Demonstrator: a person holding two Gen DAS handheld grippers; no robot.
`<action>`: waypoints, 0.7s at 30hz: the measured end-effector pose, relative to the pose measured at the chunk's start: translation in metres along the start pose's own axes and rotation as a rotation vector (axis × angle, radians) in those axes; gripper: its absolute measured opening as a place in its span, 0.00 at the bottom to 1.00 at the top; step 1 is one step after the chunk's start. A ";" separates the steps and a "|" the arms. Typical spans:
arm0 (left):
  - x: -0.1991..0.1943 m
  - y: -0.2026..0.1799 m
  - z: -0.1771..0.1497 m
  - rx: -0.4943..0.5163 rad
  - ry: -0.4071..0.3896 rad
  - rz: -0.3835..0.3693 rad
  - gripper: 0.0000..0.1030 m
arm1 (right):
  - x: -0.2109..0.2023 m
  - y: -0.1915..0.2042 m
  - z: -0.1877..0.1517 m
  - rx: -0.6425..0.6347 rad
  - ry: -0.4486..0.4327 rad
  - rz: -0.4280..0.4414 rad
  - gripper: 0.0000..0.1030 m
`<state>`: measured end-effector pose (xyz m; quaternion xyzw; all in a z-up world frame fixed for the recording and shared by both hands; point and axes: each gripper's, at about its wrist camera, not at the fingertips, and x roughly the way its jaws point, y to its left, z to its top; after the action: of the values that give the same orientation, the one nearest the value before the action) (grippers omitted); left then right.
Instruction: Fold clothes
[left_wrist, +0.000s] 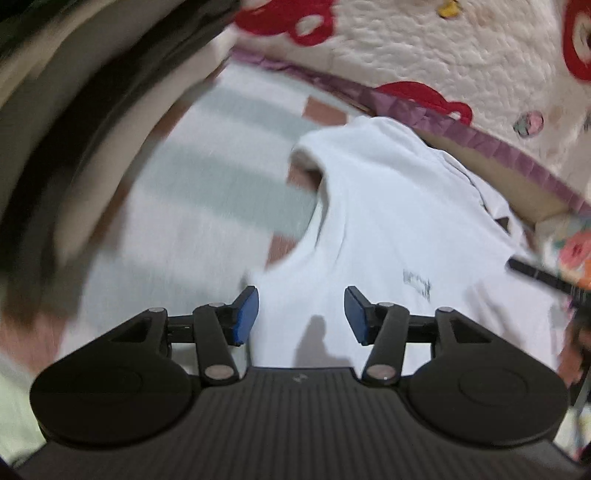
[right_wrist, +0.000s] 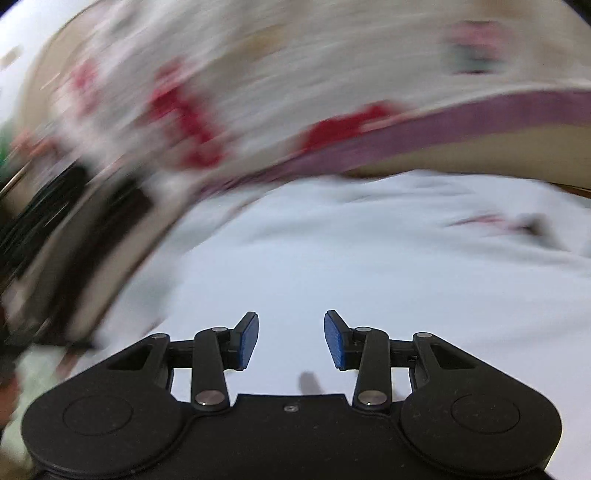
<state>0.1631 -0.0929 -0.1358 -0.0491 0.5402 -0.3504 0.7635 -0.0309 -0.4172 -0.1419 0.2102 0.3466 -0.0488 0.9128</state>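
Both claws wide open above a white shirt (left_wrist: 388, 229) on the striped sheet (left_wrist: 207, 177).
Left claw (left_wrist: 301, 314) and right claw (right_wrist: 291, 339) hold nothing; the shirt's small grey print is unreadable.

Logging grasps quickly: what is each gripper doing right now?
Left gripper: open, empty, over the white cotton shirt.
Right gripper: open, empty, over that shirt.

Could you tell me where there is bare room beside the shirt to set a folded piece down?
Free: the striped sheet left of the white shirt. Crowded: the shirt's far side, hemmed by the purple-edged quilt. Both the left gripper and right gripper are open.
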 end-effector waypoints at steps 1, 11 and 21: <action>-0.003 0.004 -0.009 -0.023 0.016 -0.013 0.49 | 0.004 0.021 -0.005 -0.048 0.050 0.057 0.43; -0.028 0.025 -0.043 0.003 -0.037 0.085 0.50 | -0.006 0.151 -0.056 -0.352 0.266 0.451 0.41; -0.044 0.050 -0.055 -0.058 -0.040 0.180 0.48 | -0.019 0.198 -0.091 -0.619 0.390 0.522 0.45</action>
<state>0.1325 -0.0133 -0.1460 -0.0293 0.5371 -0.2638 0.8007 -0.0542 -0.2008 -0.1214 0.0127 0.4457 0.3299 0.8321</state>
